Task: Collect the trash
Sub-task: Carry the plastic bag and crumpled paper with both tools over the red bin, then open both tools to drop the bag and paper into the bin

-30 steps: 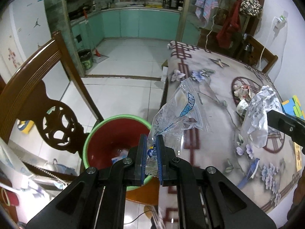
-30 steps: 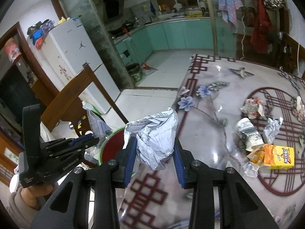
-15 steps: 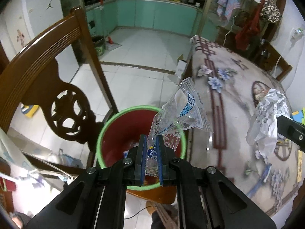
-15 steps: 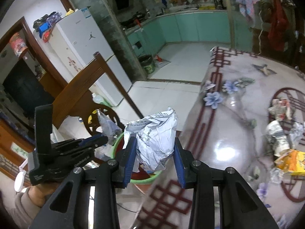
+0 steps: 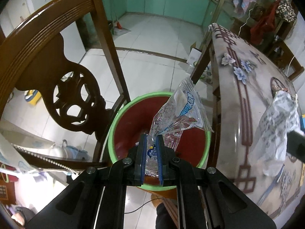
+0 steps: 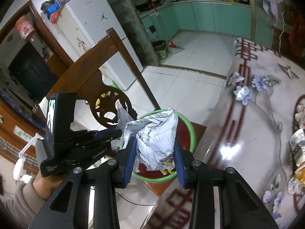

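Observation:
My left gripper [image 5: 151, 143] is shut on a clear plastic wrapper [image 5: 181, 112] with blue print, held right above the red bin with a green rim [image 5: 122, 114]. In the right wrist view my right gripper [image 6: 154, 148] is shut on a crumpled white printed bag [image 6: 154, 137], which hangs over the same bin [image 6: 188, 126] beside the table edge. The left gripper [image 6: 114, 133] also shows there at left, held by a hand, with its wrapper [image 6: 123, 116] over the bin's left side. The white bag [image 5: 274, 126] appears at the right of the left wrist view.
A carved wooden chair [image 5: 57, 76] stands just left of the bin. The floral-covered table [image 6: 257, 114] lies to the right, with more crumpled wrappers [image 6: 298, 148] at its far right. Some scraps lie inside the bin. White tiled floor [image 5: 152, 57] stretches beyond toward teal cabinets.
Both grippers have moved left off the table and lower, and now hang over the bin. Each keeps its grip on its piece of trash.

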Tool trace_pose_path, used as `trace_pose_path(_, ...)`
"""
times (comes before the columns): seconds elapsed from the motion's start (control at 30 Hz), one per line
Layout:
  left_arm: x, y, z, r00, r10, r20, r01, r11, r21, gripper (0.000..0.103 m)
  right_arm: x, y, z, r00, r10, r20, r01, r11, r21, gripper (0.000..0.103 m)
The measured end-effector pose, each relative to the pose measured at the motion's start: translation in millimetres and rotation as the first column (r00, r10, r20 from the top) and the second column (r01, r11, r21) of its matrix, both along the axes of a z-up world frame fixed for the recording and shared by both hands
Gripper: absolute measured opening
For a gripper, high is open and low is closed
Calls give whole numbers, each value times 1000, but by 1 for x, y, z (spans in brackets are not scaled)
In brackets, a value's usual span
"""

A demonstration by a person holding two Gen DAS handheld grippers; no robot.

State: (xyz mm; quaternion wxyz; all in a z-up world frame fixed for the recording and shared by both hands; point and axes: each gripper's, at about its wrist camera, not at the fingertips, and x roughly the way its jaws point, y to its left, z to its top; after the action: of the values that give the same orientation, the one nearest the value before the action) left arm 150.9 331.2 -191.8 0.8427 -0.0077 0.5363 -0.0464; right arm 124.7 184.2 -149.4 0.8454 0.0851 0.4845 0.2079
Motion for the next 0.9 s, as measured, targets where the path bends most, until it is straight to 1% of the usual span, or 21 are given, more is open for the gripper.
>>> trace_pose_path(0.13,6,3,-3,1000,0,-6,0,1000,-1,9,6,5,-7,1000,5,-17,-5,1000,-3,35)
trace_pose_path(0.33,16,3,-7,1000,-6,-16,6,1000,-13,9,12,10,-10,1000,8,-21,-9,1000,-22,35)
trace_pose_path(0.73,31,-4,-10,1000,-23,-16,23,1000,-17,10,20,0,-15,999,-23,-25,23,999,-36,35)
trace_pose_path(0.77,32,-4,-9,1000,-23,-15,23,1000,-16,10,20,0,-16,999,-26,-24,25,999,-34,38)
trace_pose_path(0.8,33,-4,-9,1000,-22,-13,22,1000,-16,15,21,-1,-16,999,-29,-21,29,999,-29,43)
trace_pose_path(0.83,33,-4,-8,1000,-19,-9,19,1000,-15,28,21,-2,-16,999,-37,-15,37,999,-26,45)
trace_pose_path(0.87,33,-4,-6,1000,-13,0,13,1000,-11,36,21,-3,-16,999,-45,-9,45,999,-16,51)
trace_pose_path(0.9,33,-4,-4,1000,-8,12,8,1000,-5,49,21,-3,-16,999,-48,-8,48,999,-8,55)
